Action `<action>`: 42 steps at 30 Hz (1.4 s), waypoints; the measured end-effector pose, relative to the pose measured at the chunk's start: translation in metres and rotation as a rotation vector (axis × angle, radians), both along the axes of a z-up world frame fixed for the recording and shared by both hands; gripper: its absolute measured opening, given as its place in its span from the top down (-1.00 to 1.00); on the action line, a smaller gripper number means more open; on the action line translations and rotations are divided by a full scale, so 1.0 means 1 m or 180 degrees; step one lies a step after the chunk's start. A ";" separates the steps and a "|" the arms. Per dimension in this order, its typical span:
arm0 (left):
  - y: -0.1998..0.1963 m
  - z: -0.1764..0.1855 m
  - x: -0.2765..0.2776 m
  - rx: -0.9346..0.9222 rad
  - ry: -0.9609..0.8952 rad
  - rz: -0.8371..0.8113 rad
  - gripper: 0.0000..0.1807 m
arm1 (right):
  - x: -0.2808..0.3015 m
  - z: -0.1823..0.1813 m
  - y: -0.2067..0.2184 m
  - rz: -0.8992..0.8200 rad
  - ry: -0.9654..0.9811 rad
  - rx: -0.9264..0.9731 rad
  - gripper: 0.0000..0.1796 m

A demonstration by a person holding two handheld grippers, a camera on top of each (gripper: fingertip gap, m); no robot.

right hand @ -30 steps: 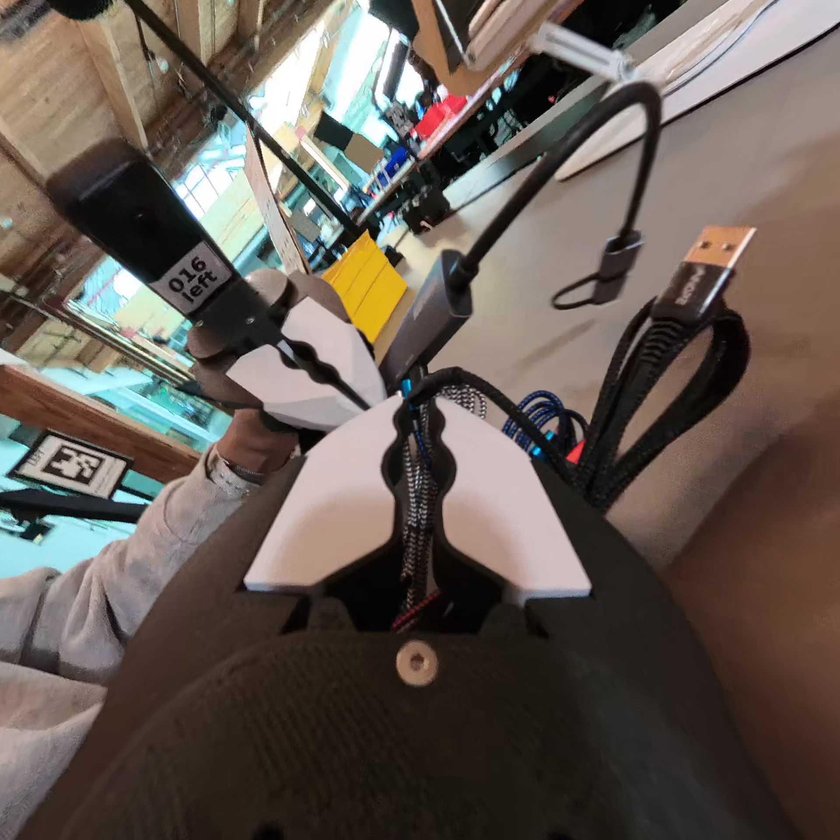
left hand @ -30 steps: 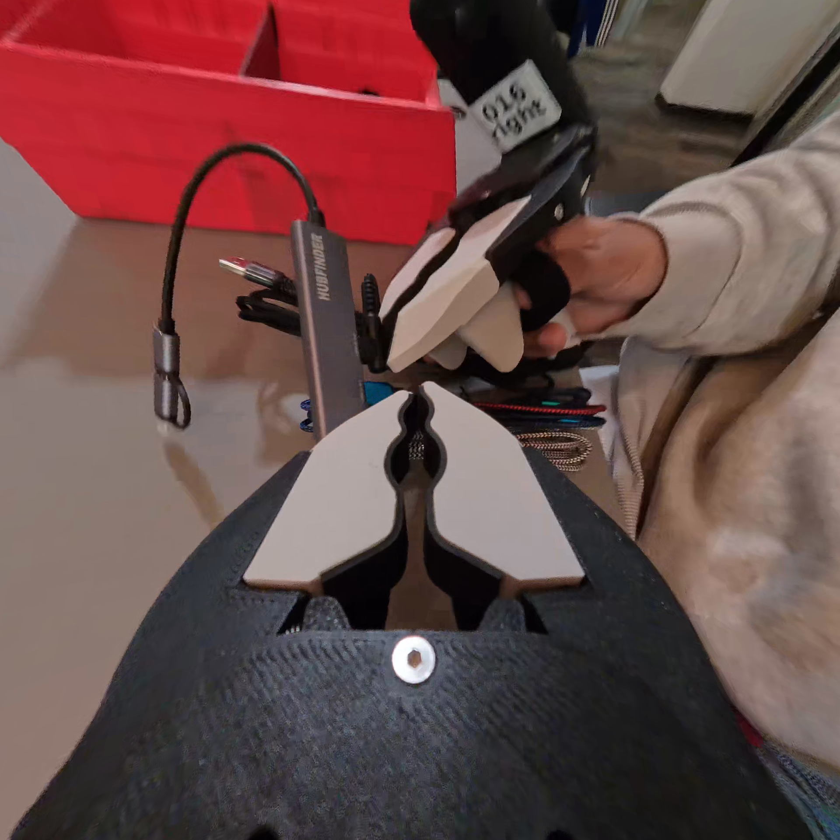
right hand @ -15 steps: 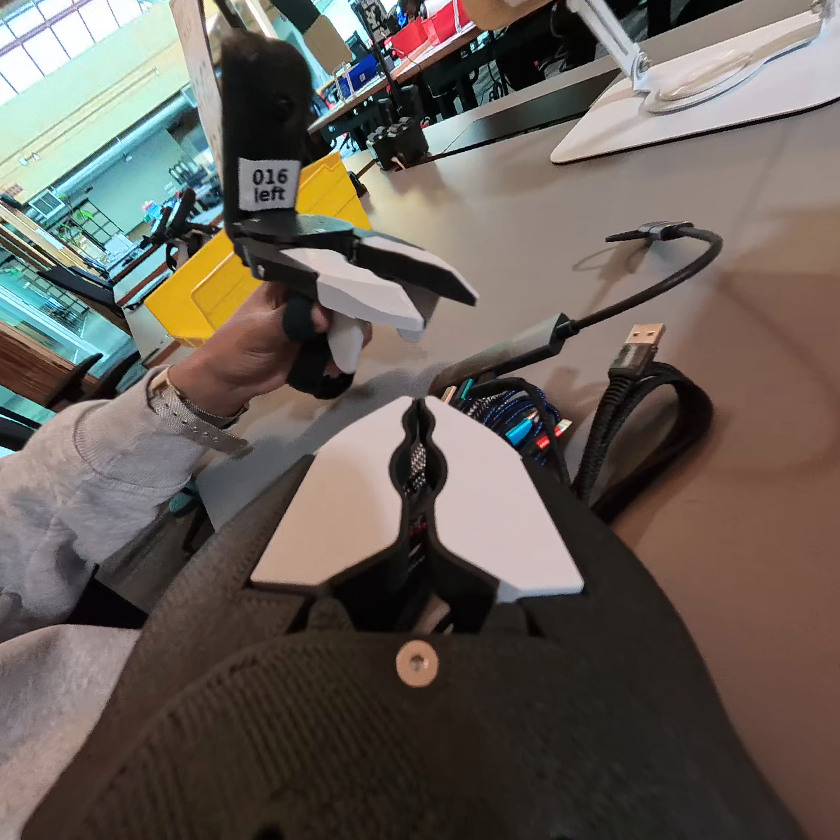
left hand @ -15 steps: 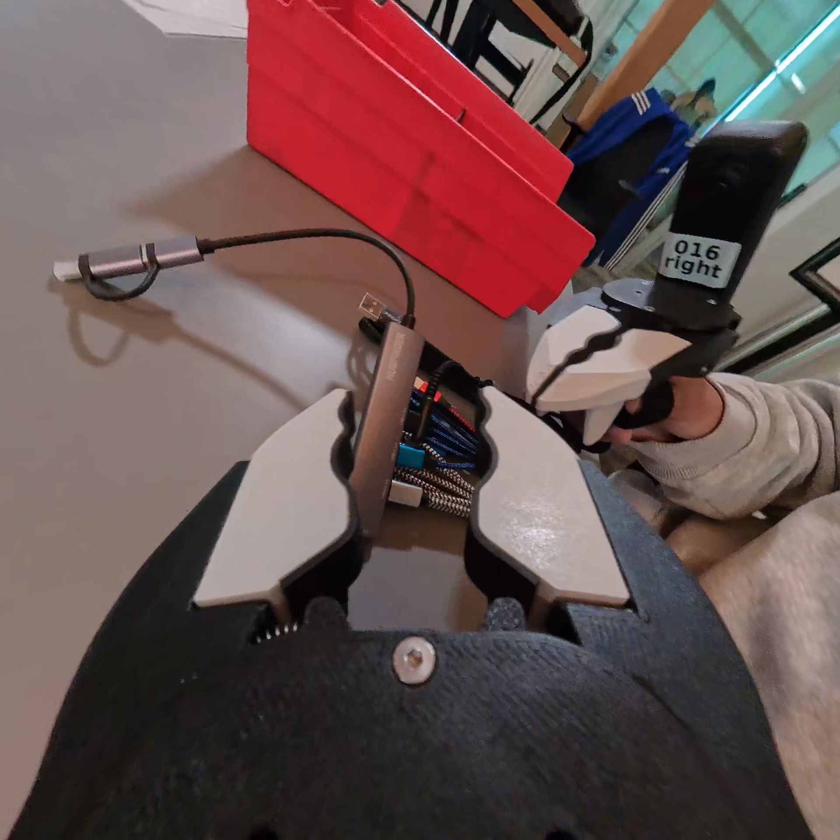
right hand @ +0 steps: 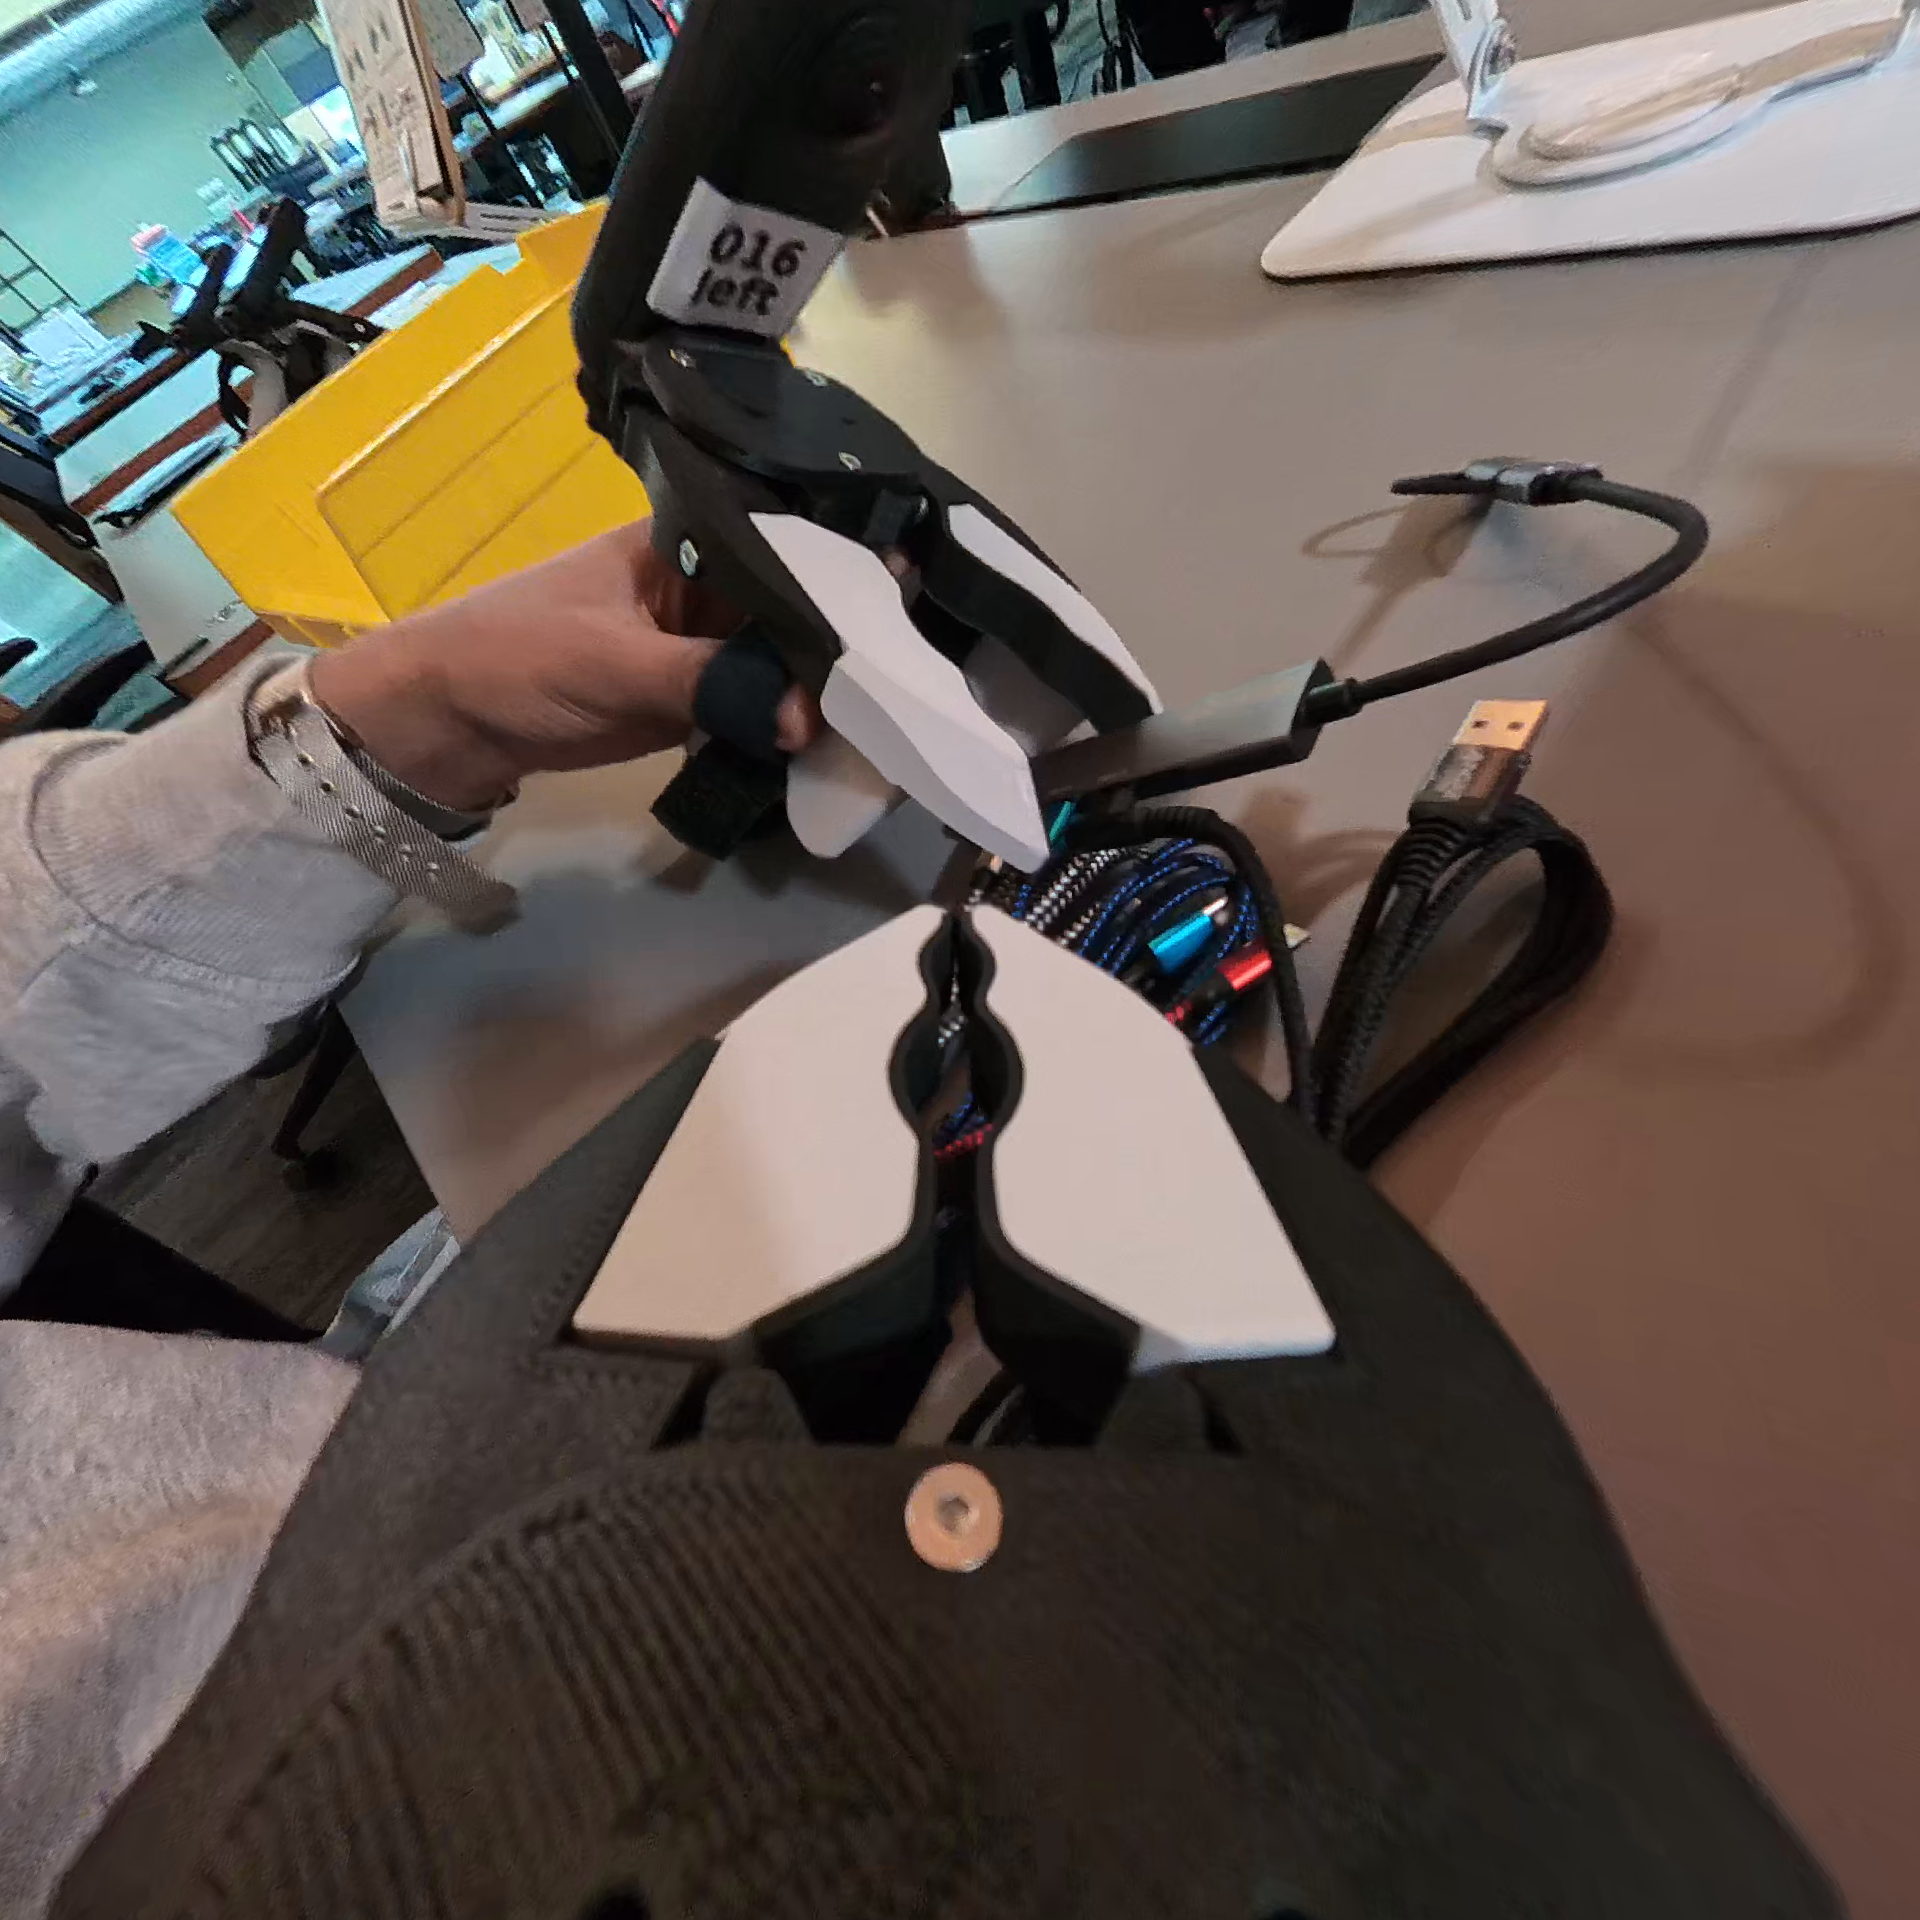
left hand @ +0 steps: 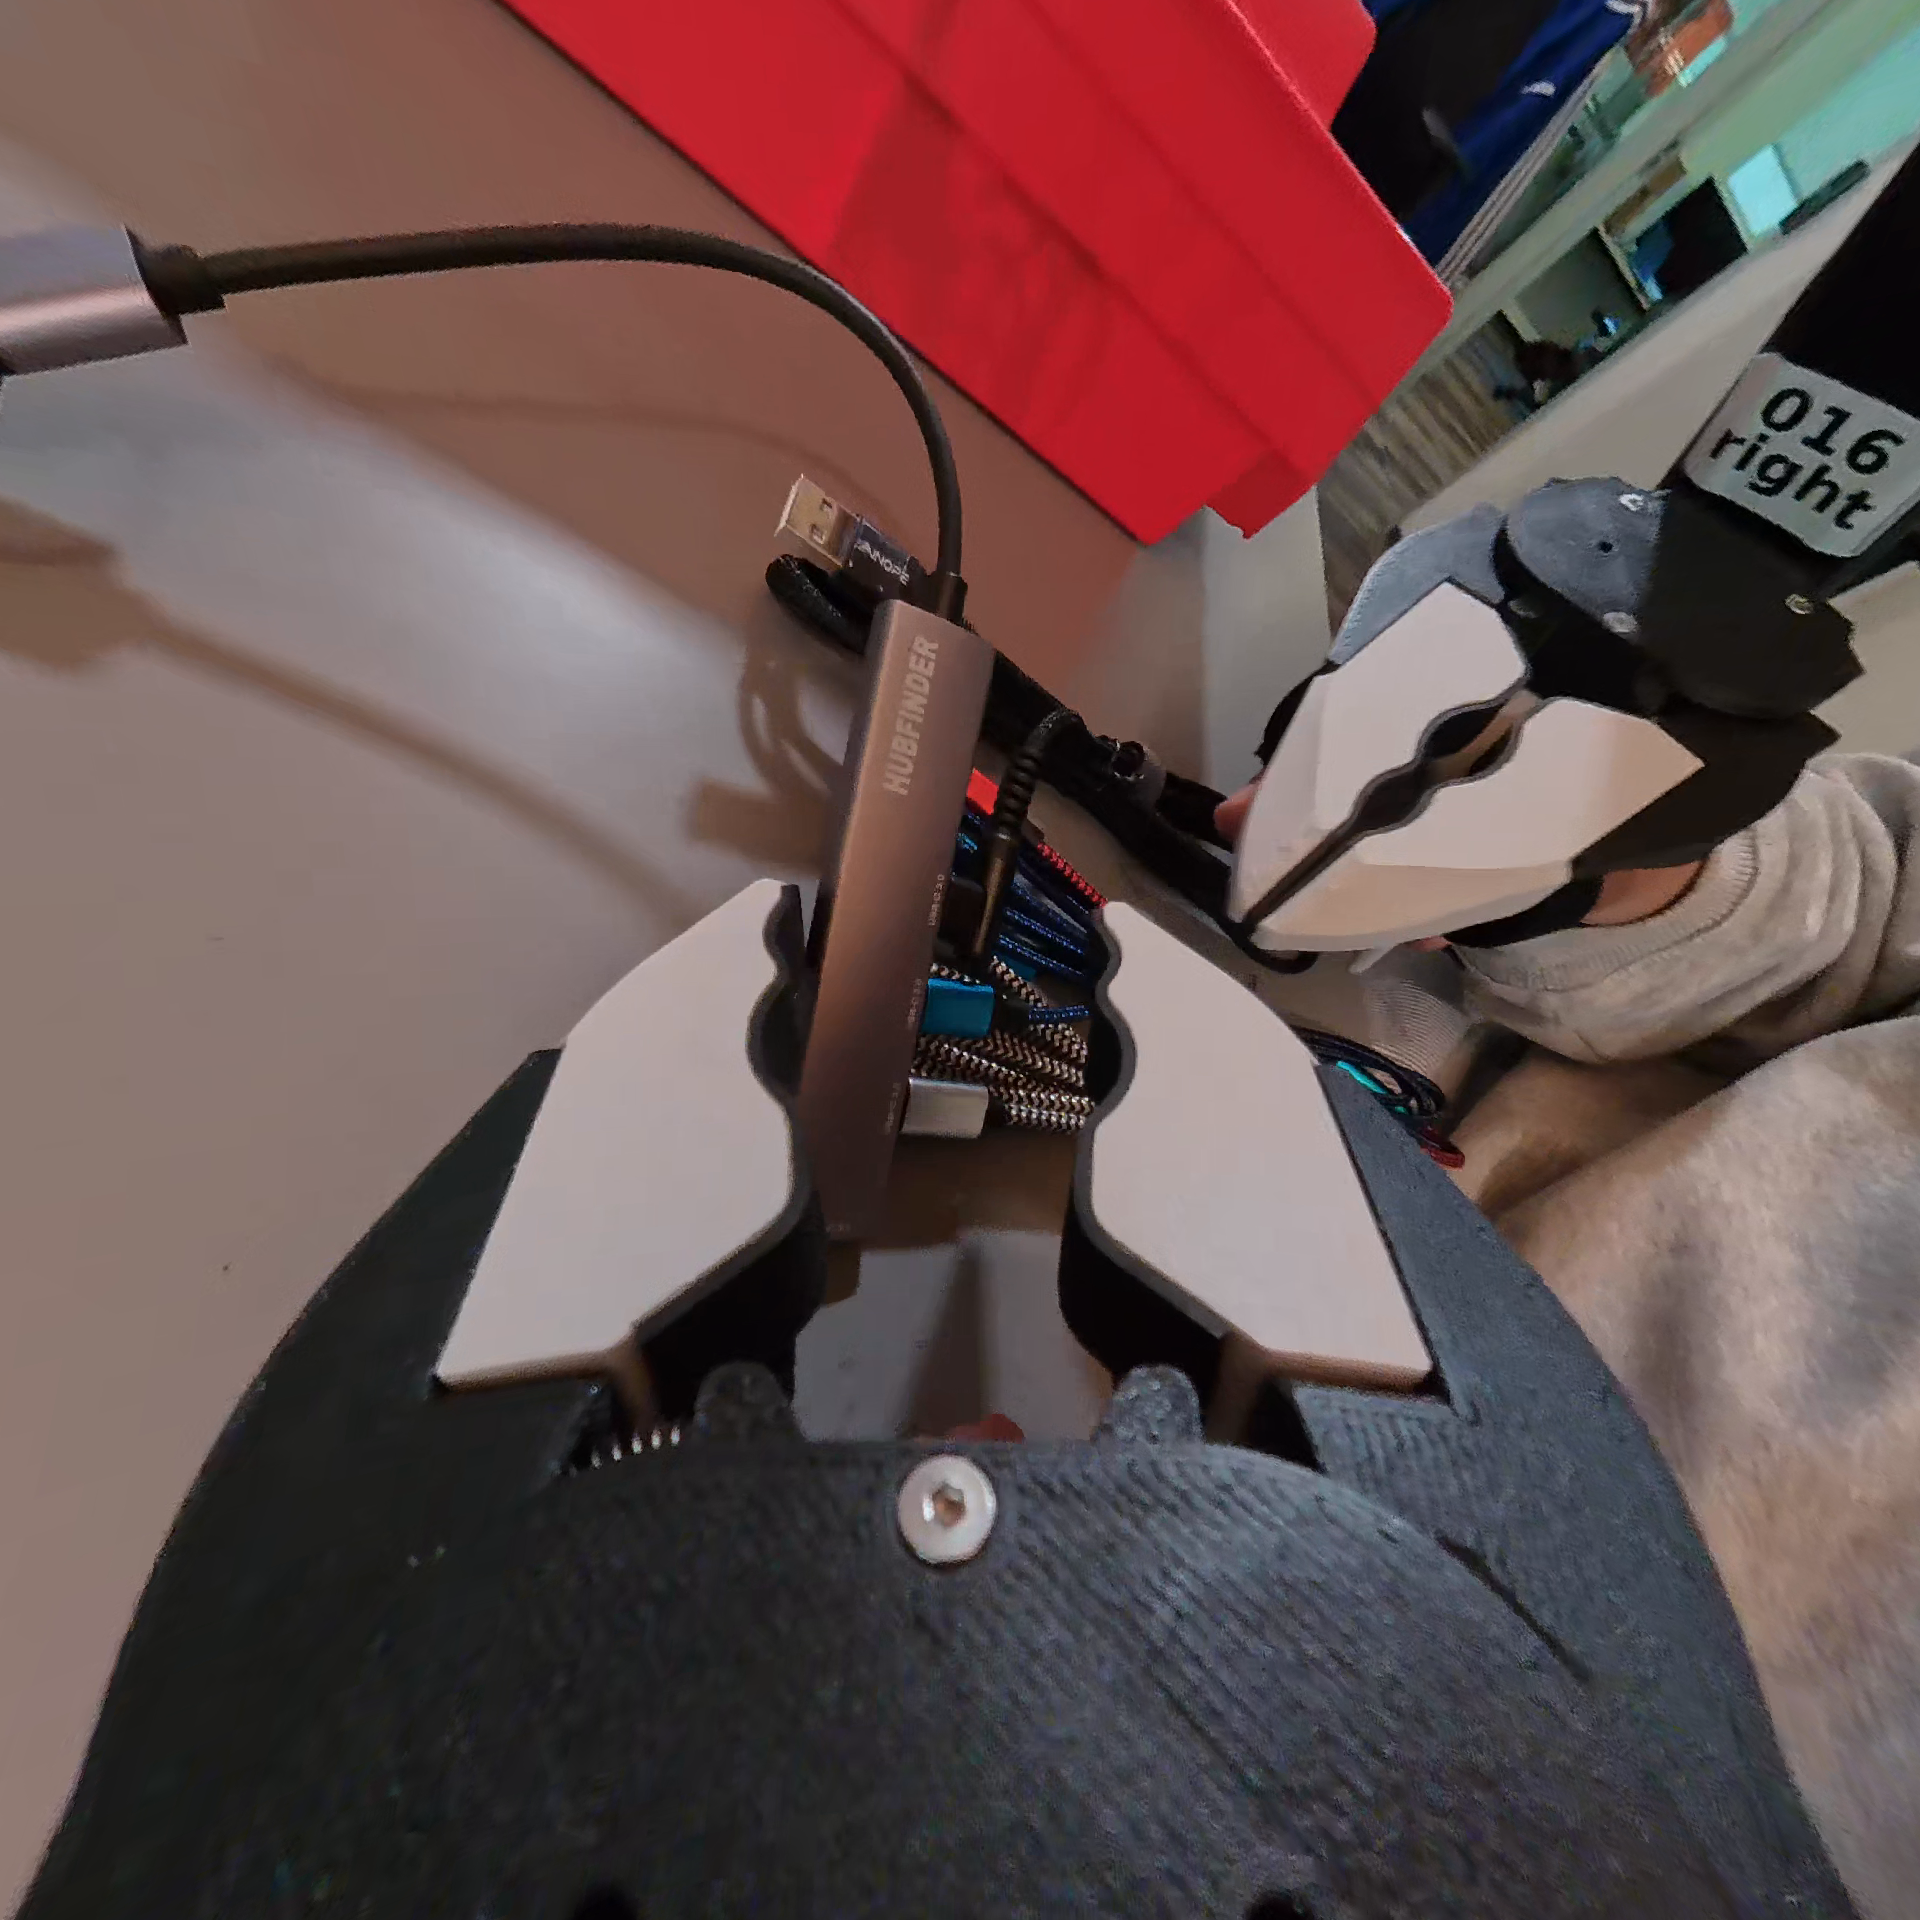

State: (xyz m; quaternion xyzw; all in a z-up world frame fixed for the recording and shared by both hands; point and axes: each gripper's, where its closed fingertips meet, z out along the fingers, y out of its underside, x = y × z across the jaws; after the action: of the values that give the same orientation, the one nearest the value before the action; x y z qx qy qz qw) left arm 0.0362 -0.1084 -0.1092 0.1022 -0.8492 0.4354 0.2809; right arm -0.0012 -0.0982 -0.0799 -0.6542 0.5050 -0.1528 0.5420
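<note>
My left gripper (left hand: pixel 945 914) is open. A grey USB hub (left hand: pixel 894 883) stands between its fingers, leaning on the left finger (left hand: pixel 665 1122) and clear of the right one. The hub's black lead (left hand: pixel 582 244) arcs off to a grey plug (left hand: pixel 73 301). Several braided cables (left hand: pixel 997 1049) run from the hub's ports. My right gripper (right hand: pixel 961 920) is shut on thin braided cables (right hand: pixel 961 1138) of that bundle (right hand: pixel 1153 914). It shows at the right of the left wrist view (left hand: pixel 1257 914). The left gripper (right hand: pixel 1081 774) straddles the hub (right hand: pixel 1226 727) in the right wrist view.
A red bin (left hand: pixel 1039 208) stands on the brown table (left hand: pixel 260 935) behind the hub. A coiled black USB cable (right hand: pixel 1455 935) lies beside the bundle. A yellow bin (right hand: pixel 416 468) and a white flat base (right hand: pixel 1558 177) lie farther off. A person's sleeves flank both grippers.
My left gripper was shut one second ago, then opened and moved in around the hub. The right gripper stayed shut on the braided cables. Both views have turned.
</note>
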 end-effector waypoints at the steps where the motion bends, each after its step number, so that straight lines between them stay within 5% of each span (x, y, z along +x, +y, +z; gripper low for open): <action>1: 0.001 0.000 -0.002 0.0004 0.0073 -0.0030 0.44 | -0.001 -0.005 -0.001 -0.0003 0.0101 -0.0026 0.99; 5: 0.012 -0.003 -0.023 0.0132 0.0597 -0.0404 0.76 | -0.003 -0.020 -0.002 -0.0011 0.0407 -0.0106 1.00; 9: 0.020 -0.004 -0.044 0.0200 0.0746 -0.0745 0.81 | -0.004 -0.022 -0.004 -0.0008 0.0447 -0.0144 1.00; 22: 0.023 0.033 -0.020 -0.0826 0.1056 0.0328 0.86 | 0.032 0.006 0.007 0.0280 -0.0431 -0.0524 1.00; 25: 0.028 0.040 0.004 -0.1087 0.0968 0.0902 0.89 | 0.057 0.023 0.007 0.0154 -0.0616 -0.0153 1.00; 30: 0.057 0.060 0.049 -0.1879 0.1089 0.1892 0.90 | 0.089 0.027 0.011 -0.0167 -0.0042 0.0880 0.85; 42: 0.038 0.063 0.024 -0.1746 0.1126 0.1166 0.88 | 0.071 0.022 0.013 0.0044 0.0192 0.1869 0.69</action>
State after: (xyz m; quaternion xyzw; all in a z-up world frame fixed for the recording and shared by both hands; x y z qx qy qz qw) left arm 0.0599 -0.0703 -0.0464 0.2470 -0.6069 0.6654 0.3576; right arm 0.0697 -0.0852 -0.0576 -0.4770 0.5390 0.0230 0.6938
